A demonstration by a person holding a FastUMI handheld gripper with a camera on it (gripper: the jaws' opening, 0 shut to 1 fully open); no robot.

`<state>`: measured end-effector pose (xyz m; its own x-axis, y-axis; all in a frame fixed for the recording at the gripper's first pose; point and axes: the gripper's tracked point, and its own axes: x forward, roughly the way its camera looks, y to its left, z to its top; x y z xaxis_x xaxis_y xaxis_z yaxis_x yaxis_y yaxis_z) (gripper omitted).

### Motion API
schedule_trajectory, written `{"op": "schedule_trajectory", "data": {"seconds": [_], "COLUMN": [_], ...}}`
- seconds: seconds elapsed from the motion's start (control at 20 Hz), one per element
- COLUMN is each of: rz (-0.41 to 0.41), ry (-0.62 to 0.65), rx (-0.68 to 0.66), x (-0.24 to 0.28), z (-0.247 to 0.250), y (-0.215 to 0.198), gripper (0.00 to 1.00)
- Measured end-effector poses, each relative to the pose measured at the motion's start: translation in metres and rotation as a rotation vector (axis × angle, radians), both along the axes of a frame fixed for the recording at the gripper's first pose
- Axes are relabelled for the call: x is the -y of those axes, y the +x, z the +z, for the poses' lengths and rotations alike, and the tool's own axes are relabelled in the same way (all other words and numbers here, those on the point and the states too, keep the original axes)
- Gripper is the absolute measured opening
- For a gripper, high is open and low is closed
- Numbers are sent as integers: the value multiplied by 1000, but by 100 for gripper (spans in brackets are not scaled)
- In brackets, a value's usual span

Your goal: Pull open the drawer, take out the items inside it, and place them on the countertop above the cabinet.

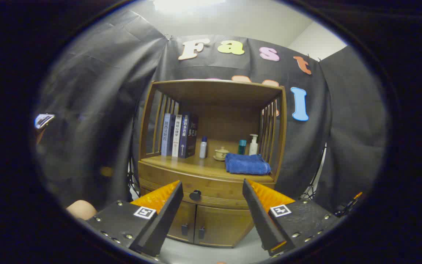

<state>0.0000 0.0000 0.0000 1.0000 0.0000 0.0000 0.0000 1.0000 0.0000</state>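
The drawer [203, 190] sits shut in the front of a wooden cabinet [211, 220], its dark round knob [195, 195] showing in the gap between the two fingers of the tool [213, 187], a little nearer the left one. The tool is spread wide and grips nothing; its fingertips stand apart from the cabinet front, with the drawer just beyond them. Below the drawer are two cabinet doors [203, 225], closed, each with a small dark handle near the middle seam.

Above the drawer is the desk [181, 163], the wooden top of the cabinet, roofed by an open shelf frame with slatted sides. On it, toward the left, three books [179, 135] stand upright side by side. Just right of them is a small white bottle with a blue cap [203, 147], then a small lidded cup on a saucer [221, 153]. A folded blue towel [247, 164] lies at the right front of the desk. Behind it stand a teal bottle [241, 146] and a white pump bottle [254, 144], close together.
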Motion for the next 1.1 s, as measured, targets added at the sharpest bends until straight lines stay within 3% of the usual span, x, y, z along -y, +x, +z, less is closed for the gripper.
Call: {"op": "schedule_trajectory", "data": {"seconds": [0.75,1.1], "rz": [10,13], "ry": [-3,-27], "rx": [-55,-98], "x": [-7,-17], "z": [-28,-44], "y": [10,61], "gripper": [97,97]}}
